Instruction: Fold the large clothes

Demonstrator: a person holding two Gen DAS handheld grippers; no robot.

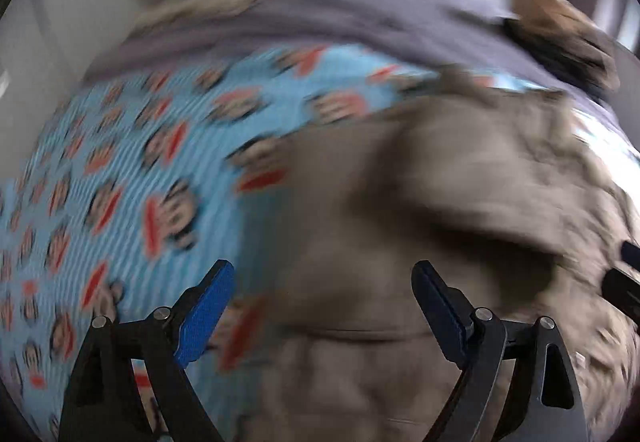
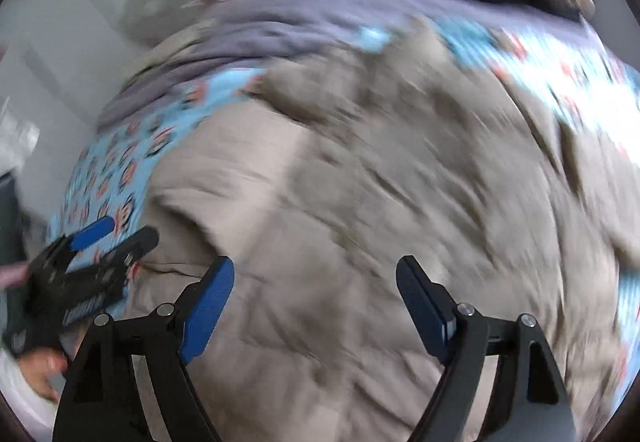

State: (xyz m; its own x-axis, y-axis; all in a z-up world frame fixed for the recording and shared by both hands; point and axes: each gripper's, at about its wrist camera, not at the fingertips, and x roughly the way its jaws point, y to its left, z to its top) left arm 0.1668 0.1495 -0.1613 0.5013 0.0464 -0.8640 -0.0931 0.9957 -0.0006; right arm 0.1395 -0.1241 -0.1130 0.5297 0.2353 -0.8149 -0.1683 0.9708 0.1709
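A: Where was the garment?

B: The tan garment (image 2: 360, 201) lay spread and wrinkly on the bed, on top of a blue sheet (image 1: 120, 169) with monkey faces. A purple blanket (image 1: 360, 13) lay at the far side.

A: What was the right gripper (image 2: 314, 302) doing?

B: It was held over the garment, pointing forward. Its two blue fingers (image 2: 208, 306) were wide apart with nothing between them.

A: And the left gripper (image 1: 324, 306)?

B: It was over the garment's left edge, where tan meets blue. Its fingers were wide apart too, holding nothing. In the right view it (image 2: 116, 234) showed at the near left, pointing right and away, and you could see part of the hand (image 2: 40, 370) under it.

A: Were they touching the cloth?

B: I couldn't tell. Everything was blurry.
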